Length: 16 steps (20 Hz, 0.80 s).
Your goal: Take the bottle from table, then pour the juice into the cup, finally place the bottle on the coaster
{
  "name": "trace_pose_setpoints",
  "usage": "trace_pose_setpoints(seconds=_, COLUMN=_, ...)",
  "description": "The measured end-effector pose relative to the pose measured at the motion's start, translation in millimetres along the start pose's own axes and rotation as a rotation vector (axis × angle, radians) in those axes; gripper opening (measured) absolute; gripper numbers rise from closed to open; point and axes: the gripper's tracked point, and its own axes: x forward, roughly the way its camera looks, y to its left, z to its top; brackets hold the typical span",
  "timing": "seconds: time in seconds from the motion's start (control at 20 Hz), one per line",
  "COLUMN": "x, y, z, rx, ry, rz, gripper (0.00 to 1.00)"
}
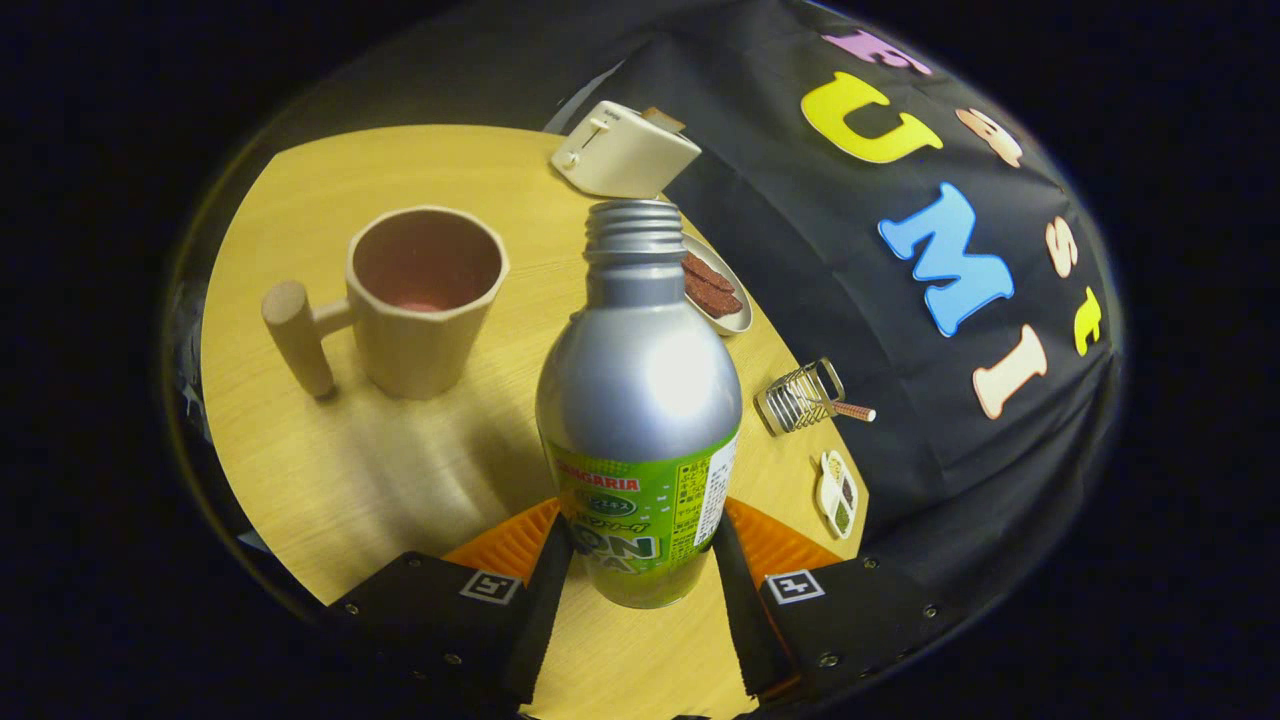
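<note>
While the bottle (640,400) sits at the centre of the gripper view, the gripper (640,570) has its two fingers pressed against the lower label on either side, so the tool is clamped on the bottle. It is a silver metal bottle with a green label, and its threaded neck is open, with no cap on it. The view tilts across the round wooden table (330,470), and the bottle's base appears clear of the wood, so I judge it lifted, though only just.

To the upper left of the bottle stands the cup (425,300), a tan mug with a peg-like handle pointing left, upright and well apart from the bottle. Behind the neck, toward the top of the frame, lies a toaster (625,152), and just right of the neck a small plate (715,285) of dark slices.

Taking looks done; pouring comes next. That calls for carrying the open neck over the cup's mouth and tipping slowly left.
</note>
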Motion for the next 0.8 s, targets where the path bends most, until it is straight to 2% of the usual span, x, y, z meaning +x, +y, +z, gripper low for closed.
trace_pose_setpoints(seconds=0.3, x=9.5, y=-5.9, z=13.6, rx=0.224, ry=-0.066, rz=0.063, gripper=0.74)
trace_pose_setpoints(seconds=0.65, x=10.8, y=-19.1, z=30.4, rx=0.37, ry=-0.168, rz=0.095, gripper=0.74)
trace_pose_setpoints(seconds=0.8, x=14.1, y=-28.5, z=37.3, rx=0.398, ry=-0.204, rz=0.084, gripper=0.74)
